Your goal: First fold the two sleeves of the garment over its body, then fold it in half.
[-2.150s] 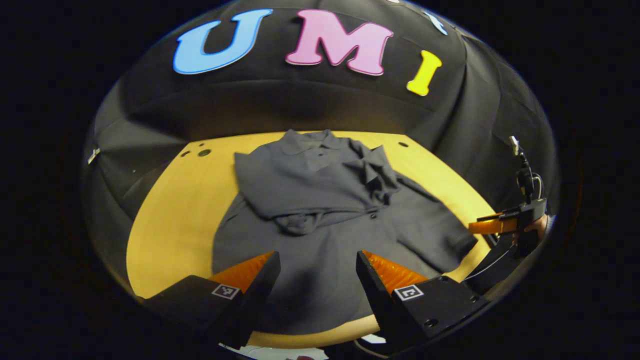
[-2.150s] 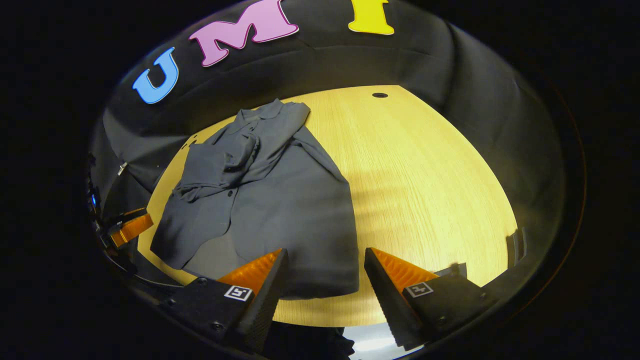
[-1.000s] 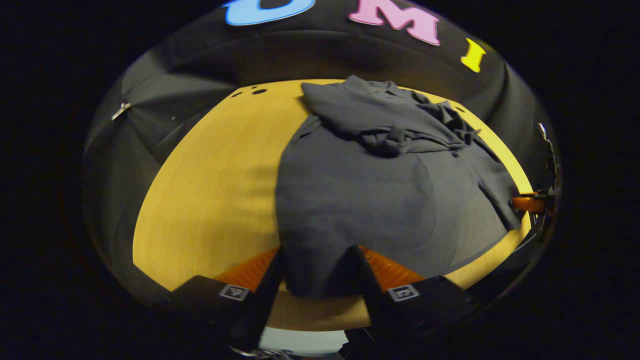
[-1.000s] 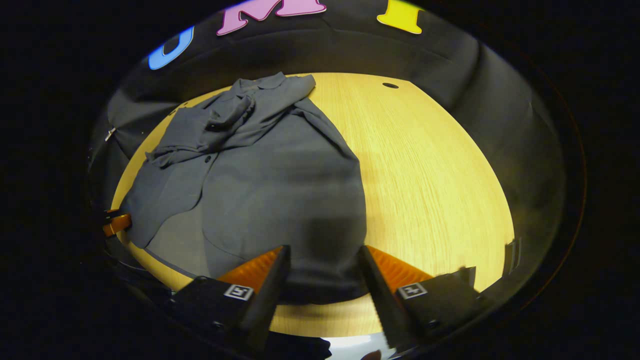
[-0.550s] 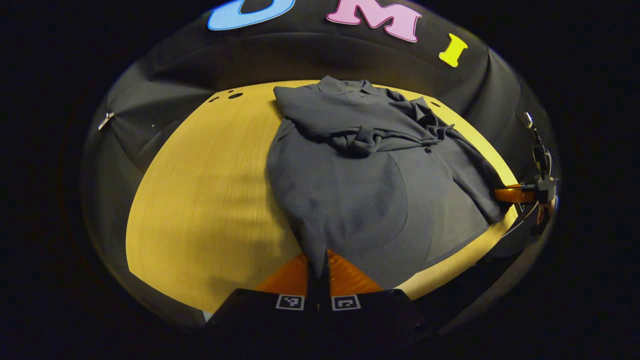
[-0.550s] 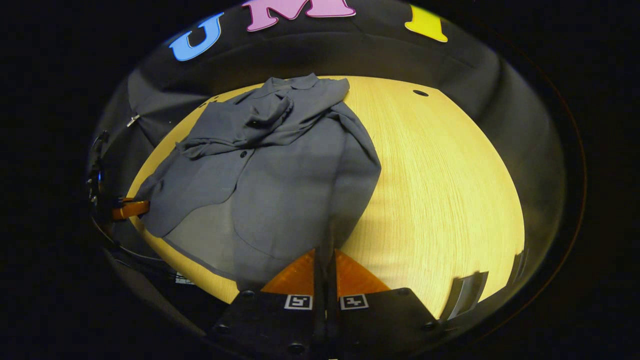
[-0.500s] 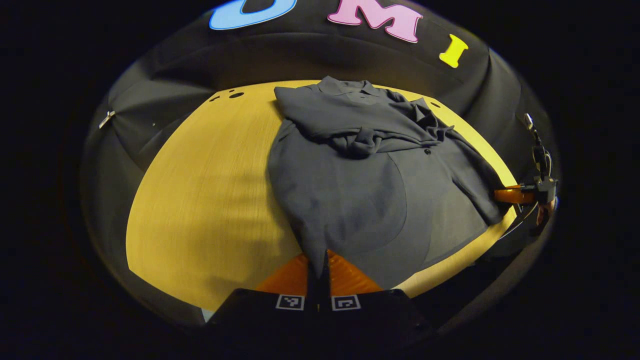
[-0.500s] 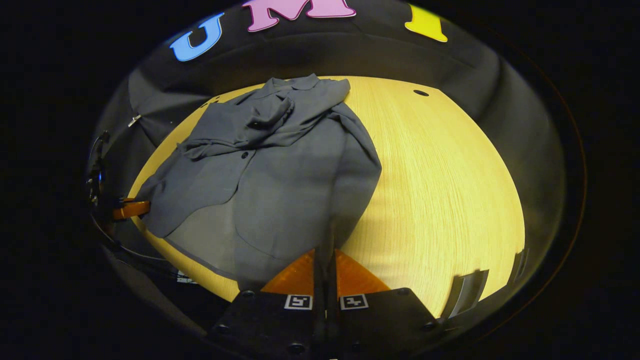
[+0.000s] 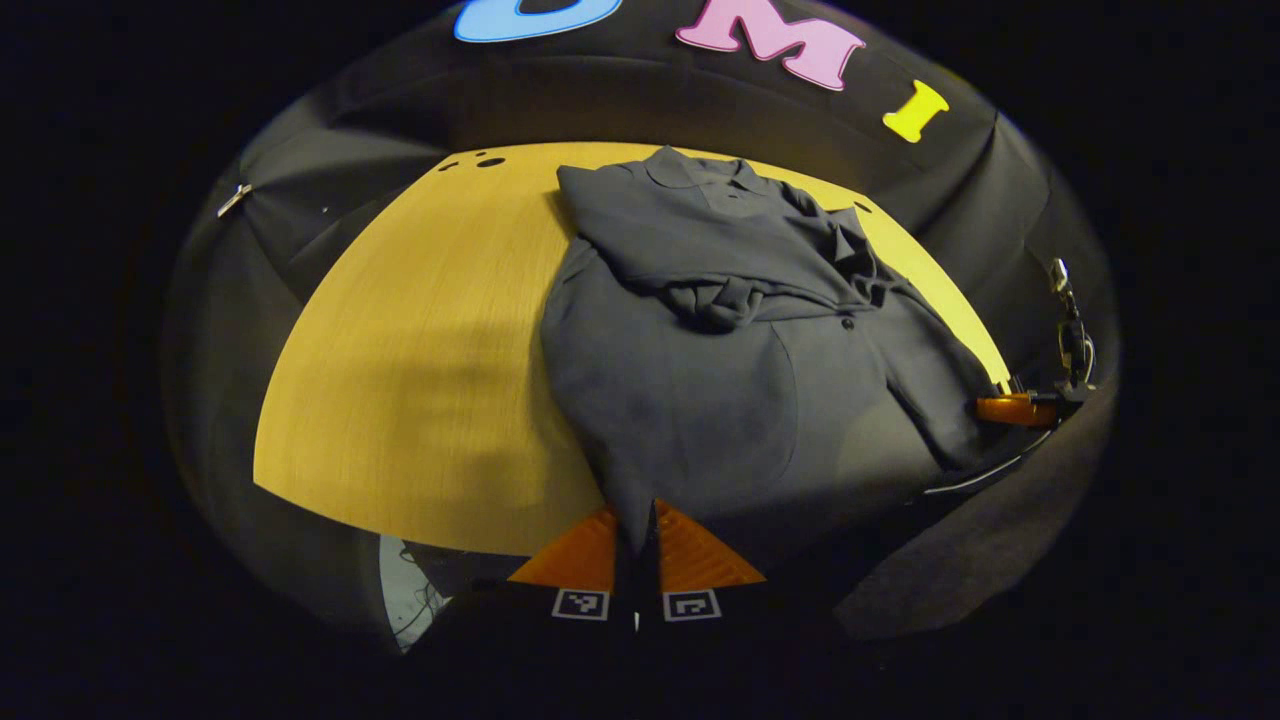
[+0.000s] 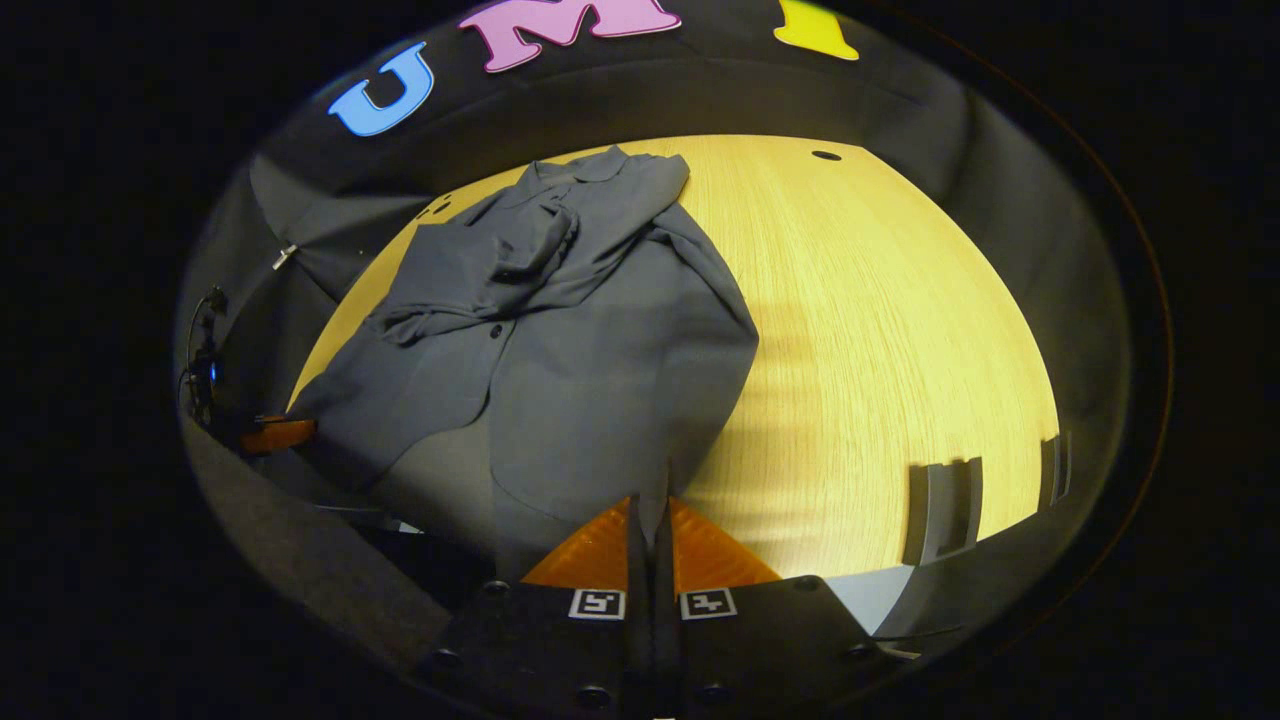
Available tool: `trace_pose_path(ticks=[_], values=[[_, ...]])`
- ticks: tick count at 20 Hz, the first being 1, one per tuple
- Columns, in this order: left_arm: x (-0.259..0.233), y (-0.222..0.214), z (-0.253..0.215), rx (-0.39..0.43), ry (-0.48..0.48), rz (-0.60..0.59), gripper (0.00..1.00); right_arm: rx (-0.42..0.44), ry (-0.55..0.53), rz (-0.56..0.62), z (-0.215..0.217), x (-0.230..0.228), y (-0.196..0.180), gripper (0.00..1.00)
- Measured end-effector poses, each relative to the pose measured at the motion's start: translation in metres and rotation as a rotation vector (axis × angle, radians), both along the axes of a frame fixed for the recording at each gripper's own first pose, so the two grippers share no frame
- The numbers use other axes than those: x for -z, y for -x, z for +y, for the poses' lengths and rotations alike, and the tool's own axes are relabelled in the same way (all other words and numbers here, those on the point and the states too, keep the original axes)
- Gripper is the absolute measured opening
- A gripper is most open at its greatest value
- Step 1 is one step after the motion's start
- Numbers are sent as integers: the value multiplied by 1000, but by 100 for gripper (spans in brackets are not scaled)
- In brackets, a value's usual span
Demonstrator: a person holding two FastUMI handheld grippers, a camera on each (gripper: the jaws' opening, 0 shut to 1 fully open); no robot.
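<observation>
A dark grey collared garment [image 9: 720, 380] of soft cloth lies spread on a yellow wooden surface [image 9: 420, 340], its collar toward the black cloth wall and its hem toward the near edge. Both short sleeves are folded in over the chest, where they bunch into a crumpled ridge just below the collar; a small button shows beneath that ridge.

In the left gripper view, the left gripper [image 9: 636, 545] has its fingers pressed together on the hem corner of the garment, the cloth rising in a narrow peak from between them. The hem here hangs slightly past the near edge of the surface. Far off at the right of that view, the other gripper meets the opposite hem corner.

In the right gripper view, the right gripper [image 10: 652, 535] likewise has its fingers closed tight on its own corner of the garment [image 10: 590, 350], with a thin fold of cloth pinched between them. The bare part of the surface [image 10: 880, 340] lies to the right of the garment.
</observation>
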State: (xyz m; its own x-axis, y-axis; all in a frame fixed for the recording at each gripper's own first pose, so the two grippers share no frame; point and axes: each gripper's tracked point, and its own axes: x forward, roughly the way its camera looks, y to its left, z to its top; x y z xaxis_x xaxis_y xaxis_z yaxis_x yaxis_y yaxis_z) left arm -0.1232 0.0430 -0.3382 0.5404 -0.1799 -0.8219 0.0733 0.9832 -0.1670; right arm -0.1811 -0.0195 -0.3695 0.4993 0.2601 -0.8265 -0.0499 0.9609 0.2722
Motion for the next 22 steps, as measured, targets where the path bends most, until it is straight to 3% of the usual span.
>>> trace_pose_path(ticks=[5,10,11,15,20,22], values=[[-62,-28,-3,20,-2,-147,6,19,-32,-140,-1,-59,-25,5],[-116,-79,6,-28,30,-290,2,76,-66,-317,-11,-120,-84,5],[-124,-89,10,-36,35,-315,6,78,-69,-343,-12,-129,-96,5],[-156,-125,18,-55,63,-390,5,89,-100,-434,-5,-161,-140,5],[-179,-188,32,-82,33,-486,2,137,-114,-536,-14,-189,-212,5],[-187,-217,33,-71,13,-525,5,125,-92,-567,-17,-193,-237,5]])
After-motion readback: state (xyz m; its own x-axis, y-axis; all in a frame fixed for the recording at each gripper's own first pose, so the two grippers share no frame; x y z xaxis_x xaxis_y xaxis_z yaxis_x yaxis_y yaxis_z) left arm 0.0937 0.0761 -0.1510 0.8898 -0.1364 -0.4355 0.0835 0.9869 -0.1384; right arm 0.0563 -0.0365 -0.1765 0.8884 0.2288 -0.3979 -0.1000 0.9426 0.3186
